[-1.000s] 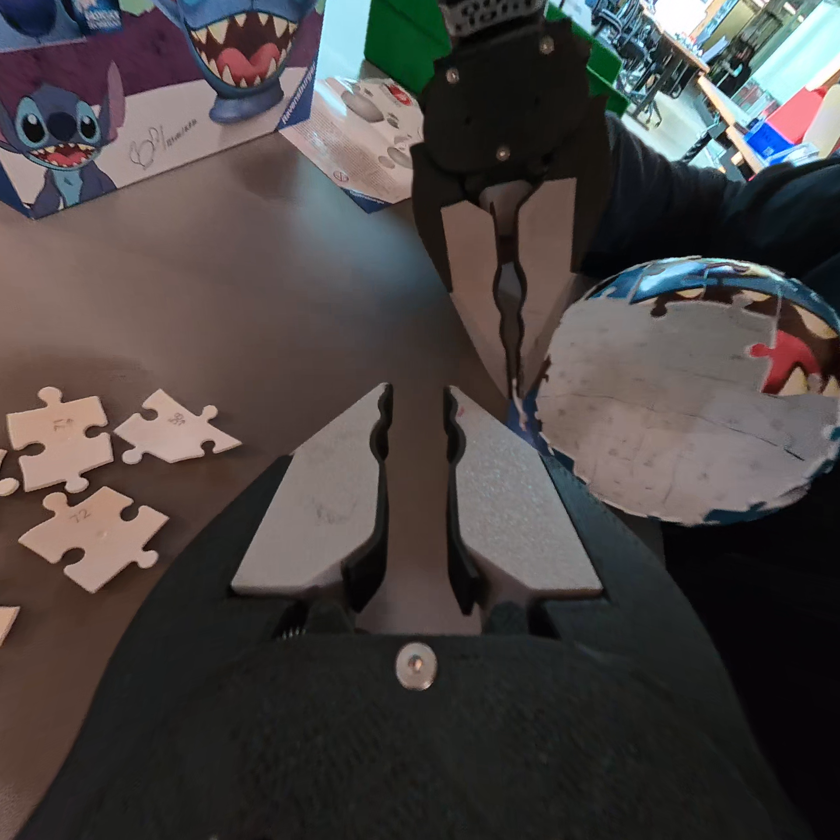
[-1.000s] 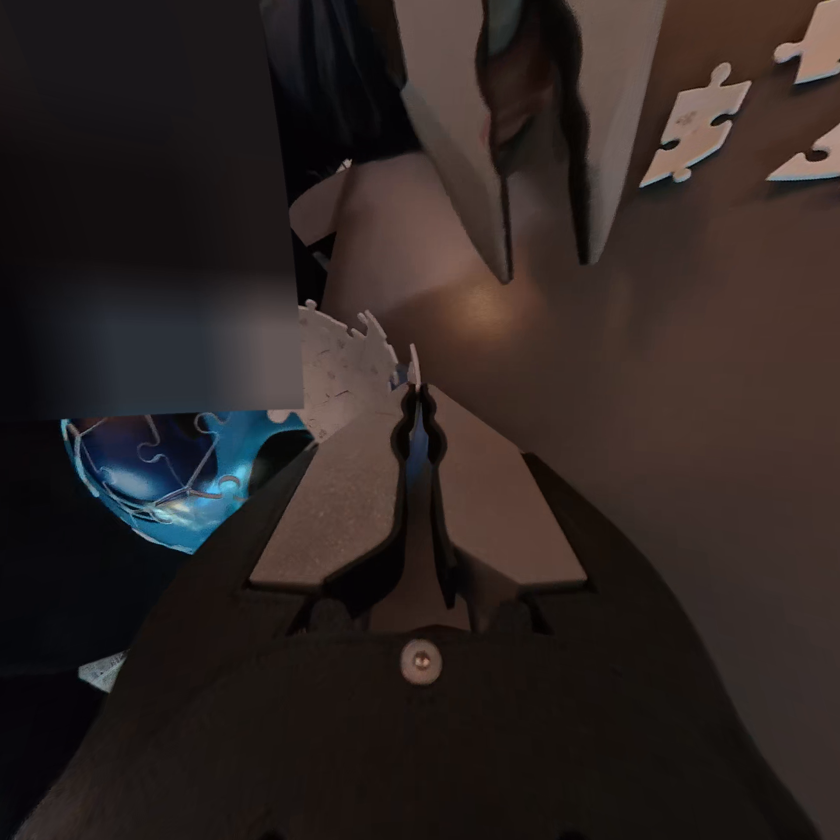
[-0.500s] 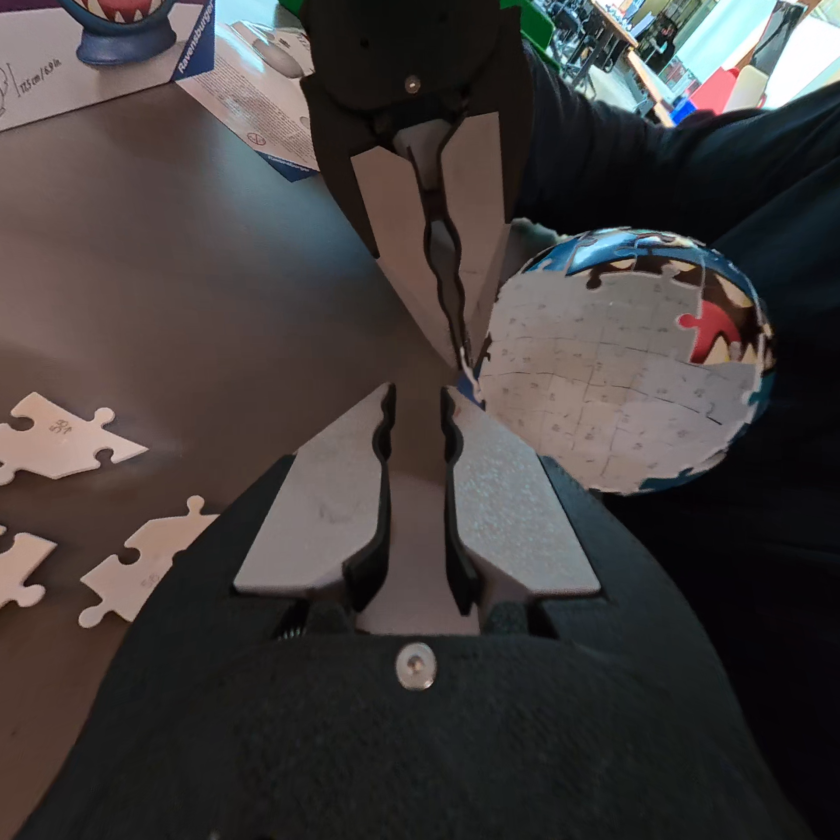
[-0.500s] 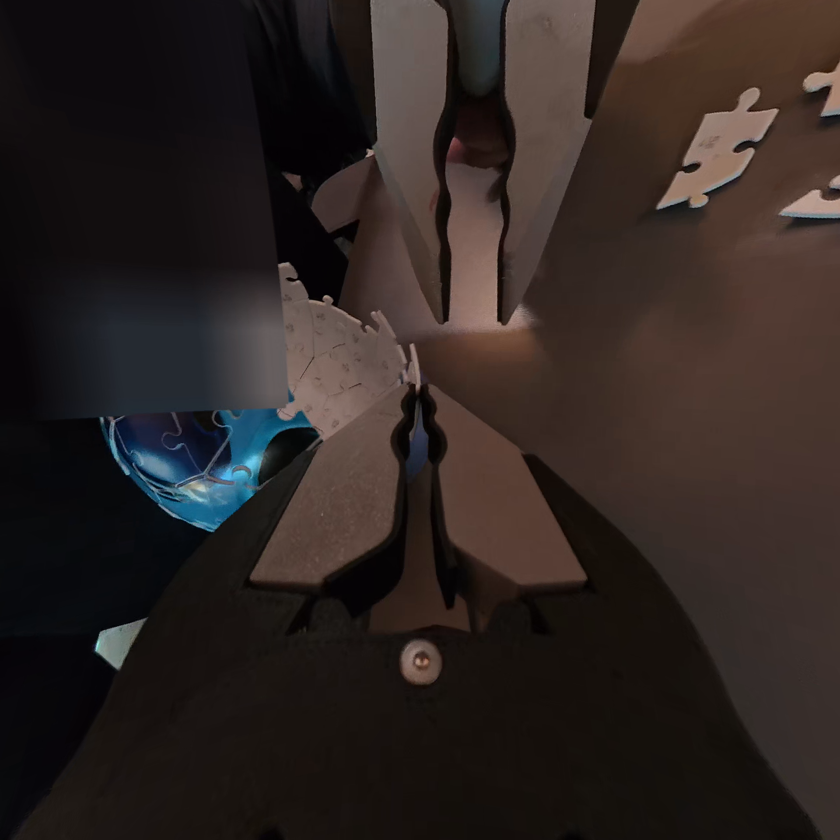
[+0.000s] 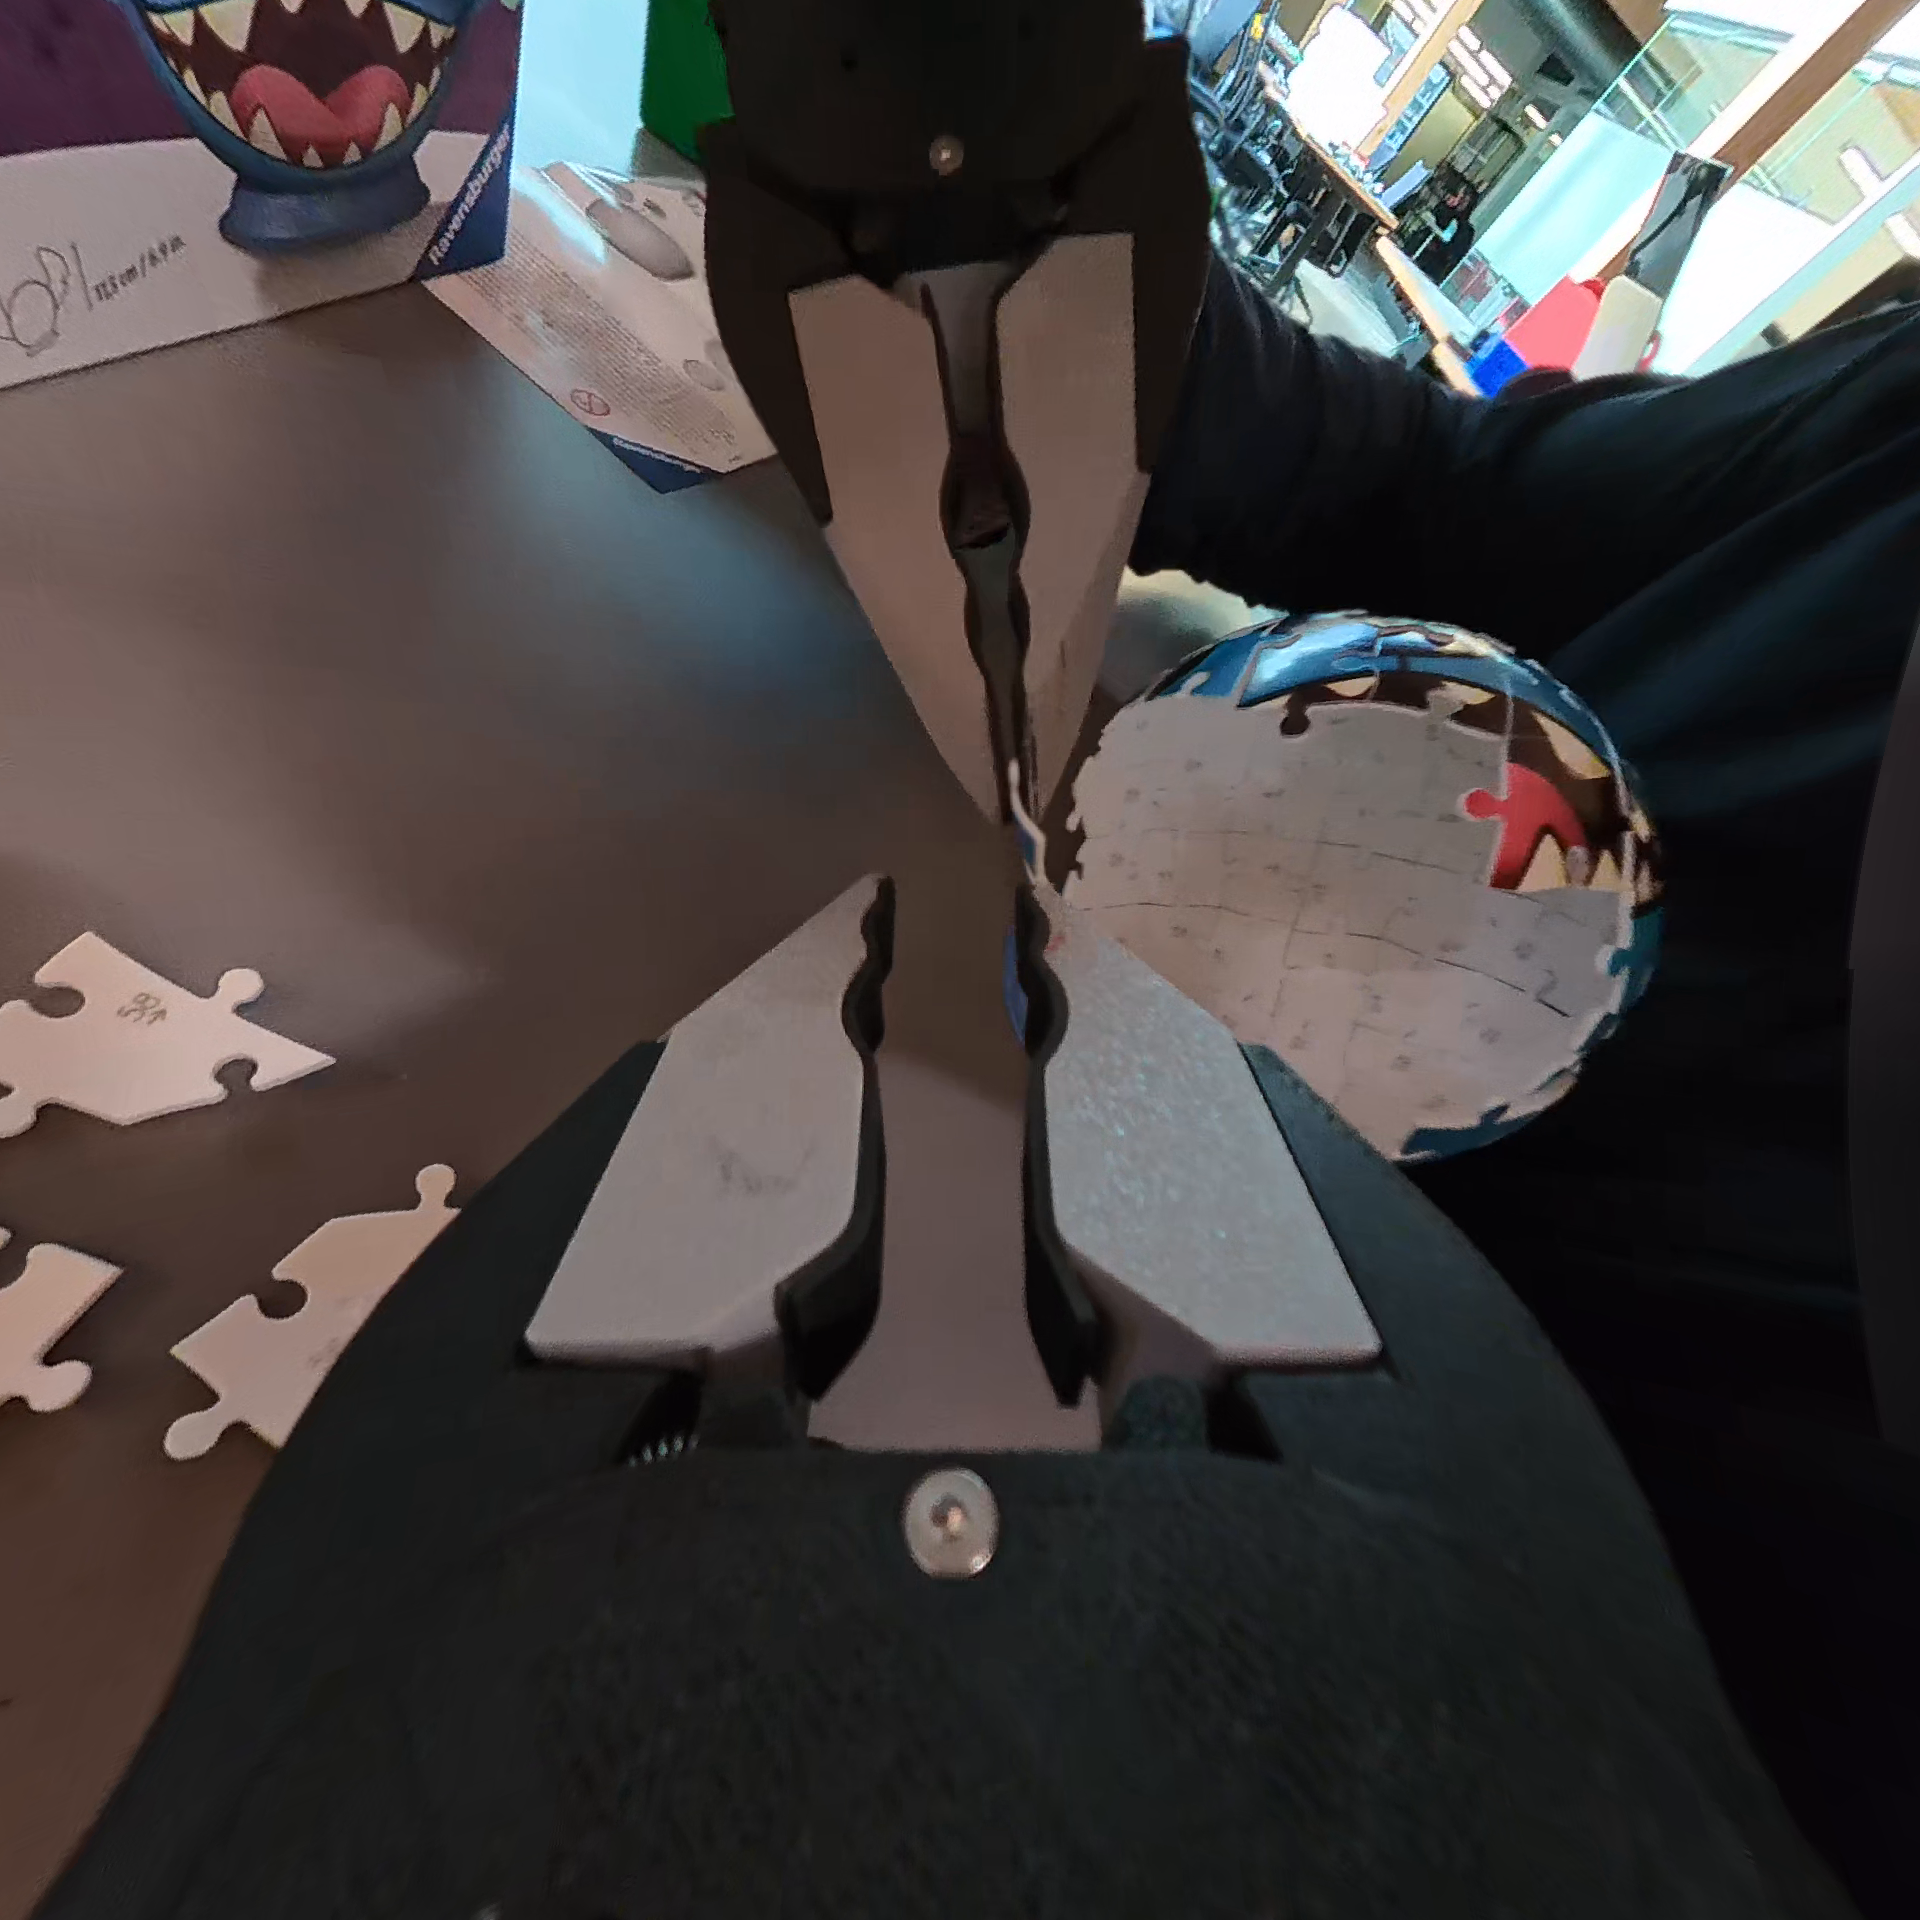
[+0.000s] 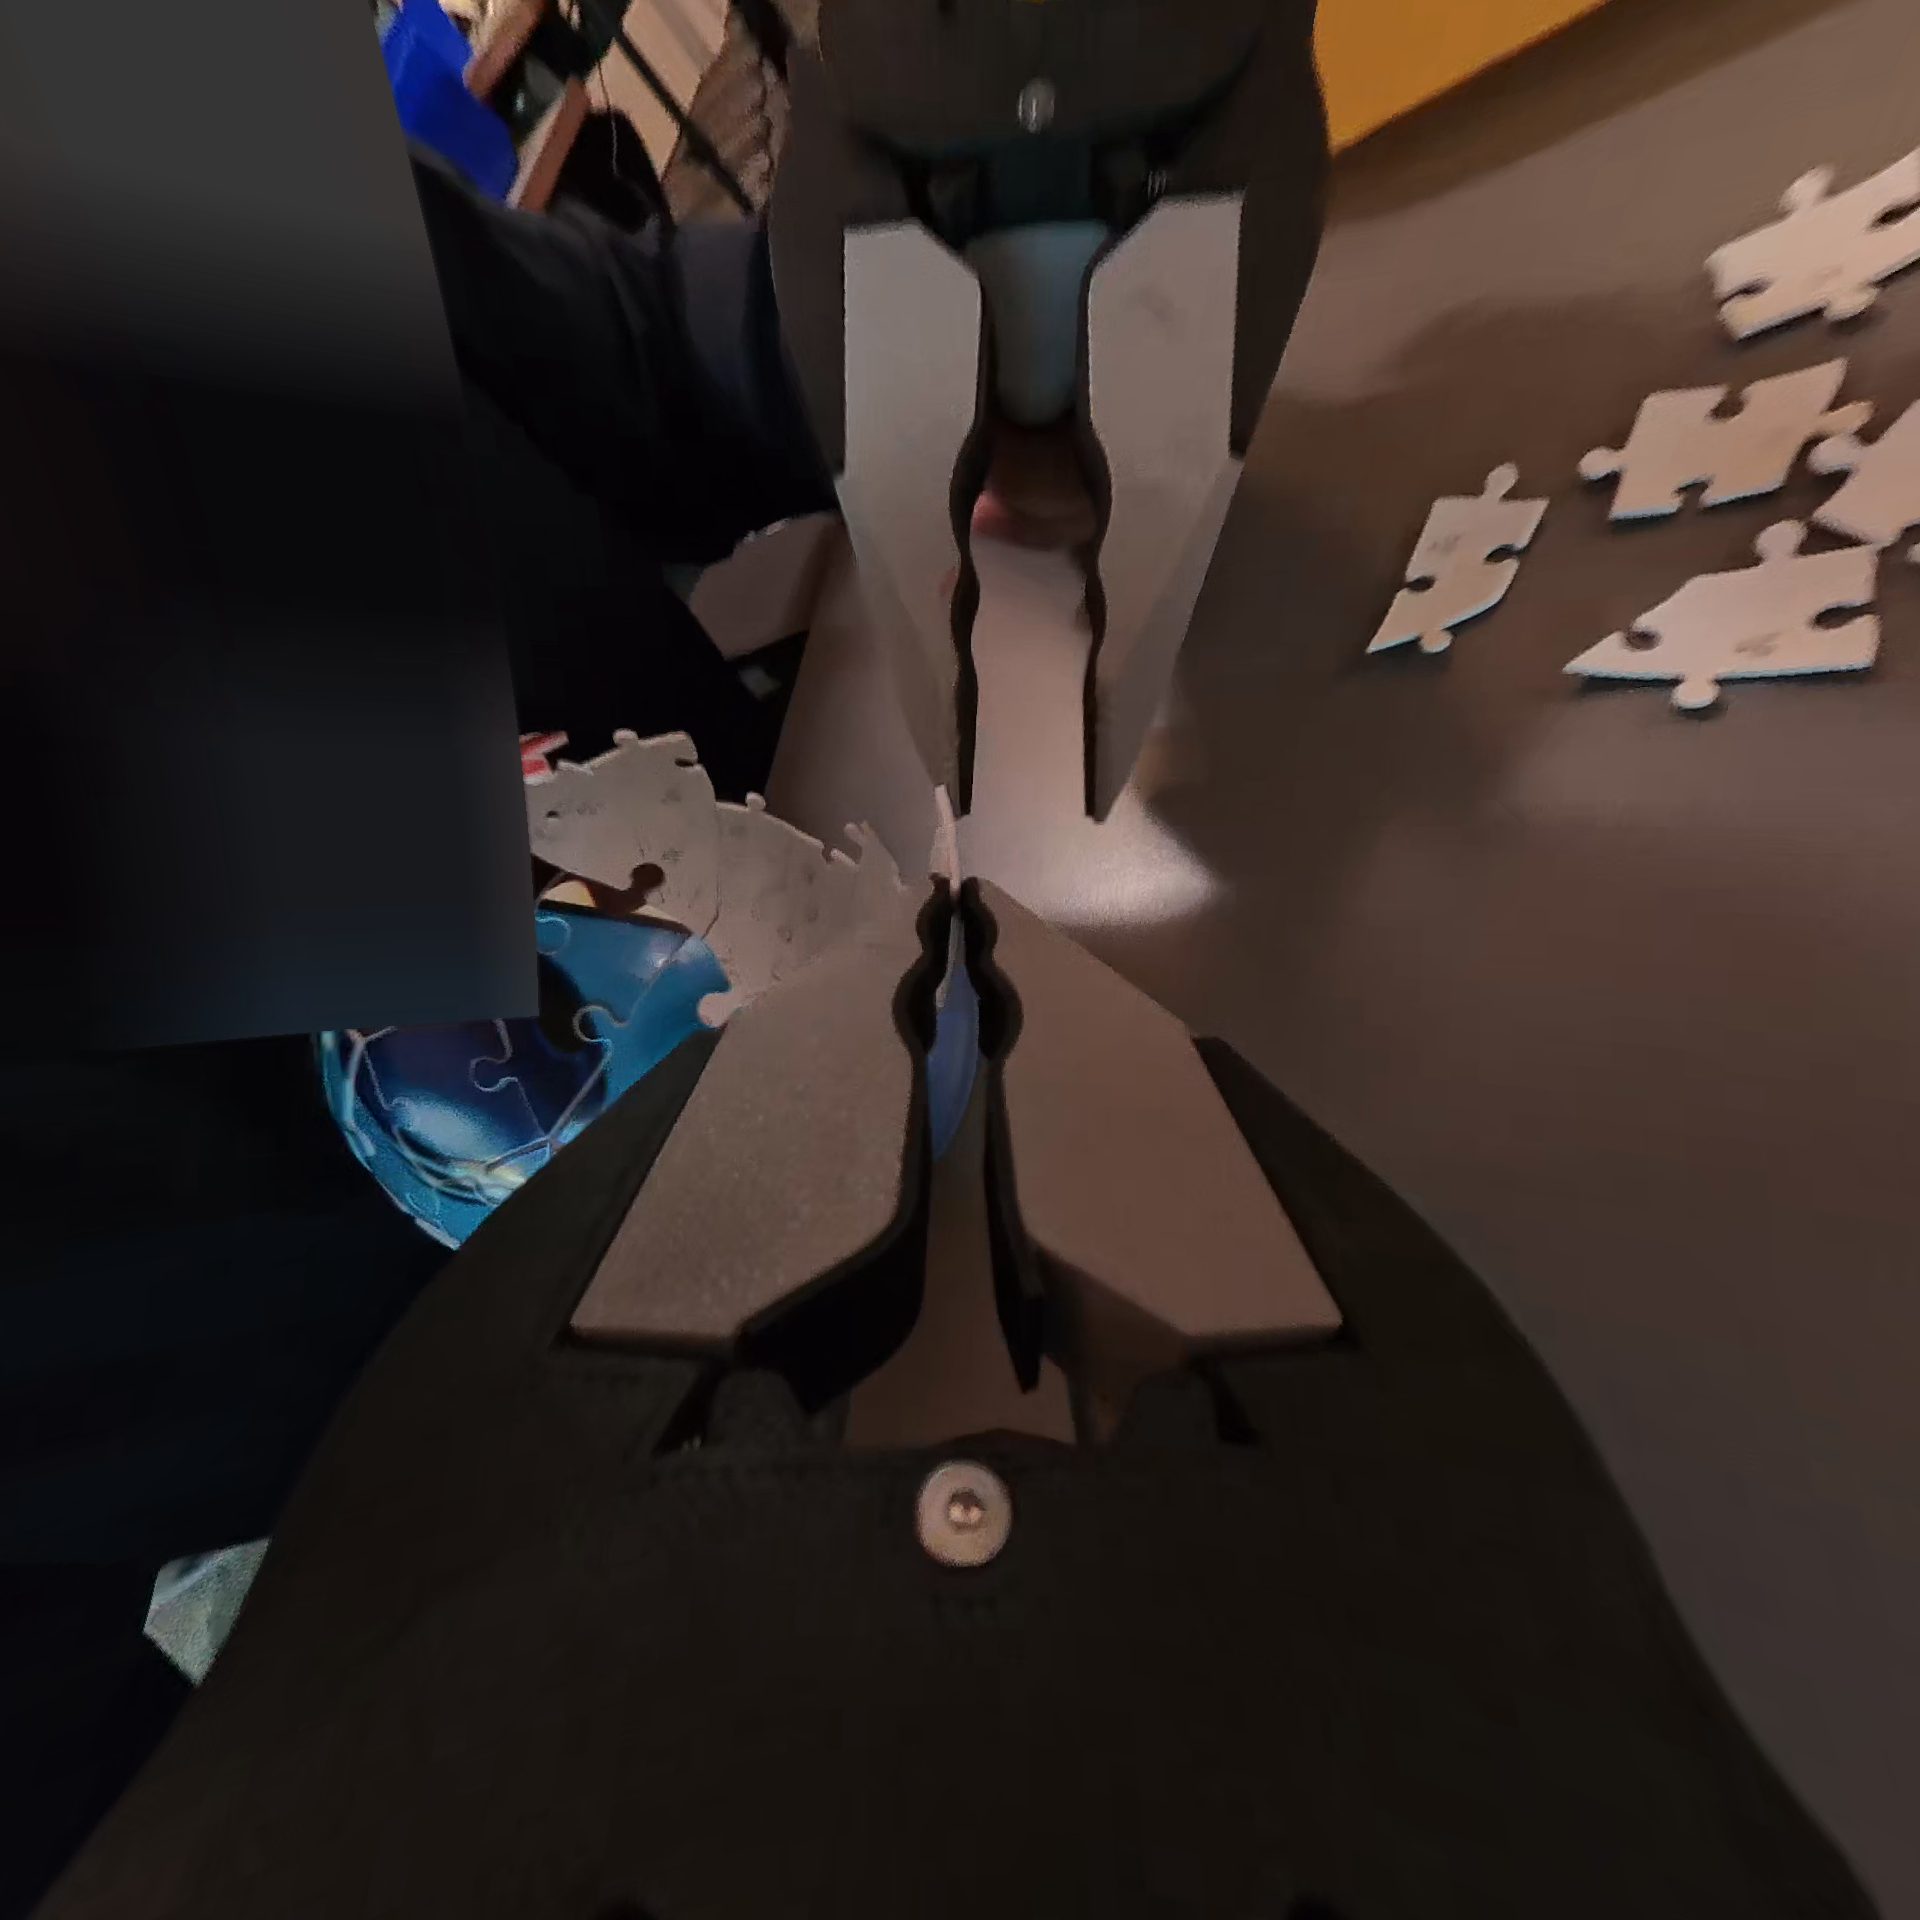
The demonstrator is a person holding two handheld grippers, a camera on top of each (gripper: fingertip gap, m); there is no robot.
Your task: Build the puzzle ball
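The half-built puzzle ball (image 5: 1340, 914) is a curved shell, white inside and blue outside, held in the air off the table's edge. My right gripper (image 5: 1013, 800) is shut on its rim; in the right wrist view the jaws (image 6: 951, 894) pinch the thin rim, and the ball (image 6: 665, 862) hangs to their left. My left gripper (image 5: 956, 899) is open and empty, tip to tip with the right one, and its right fingertip (image 5: 1031, 914) is at the rim next to the grip. In the right wrist view the left gripper (image 6: 1029, 805) shows head-on, jaws apart.
Loose white puzzle pieces (image 5: 145, 1023) lie face down on the dark table (image 5: 468, 675) to the left, and also show in the right wrist view (image 6: 1465, 561). The puzzle box (image 5: 260, 156) and a leaflet (image 5: 623, 322) stand at the back. A person's dark sleeve (image 5: 1558, 540) is behind the ball. Only a small space, under 4 cm, lies between the two pairs of fingers.
The two grippers have closed in on each other, until the left gripper's tips meet the ball's rim beside the right gripper's grip. The right gripper stays shut on the ball.
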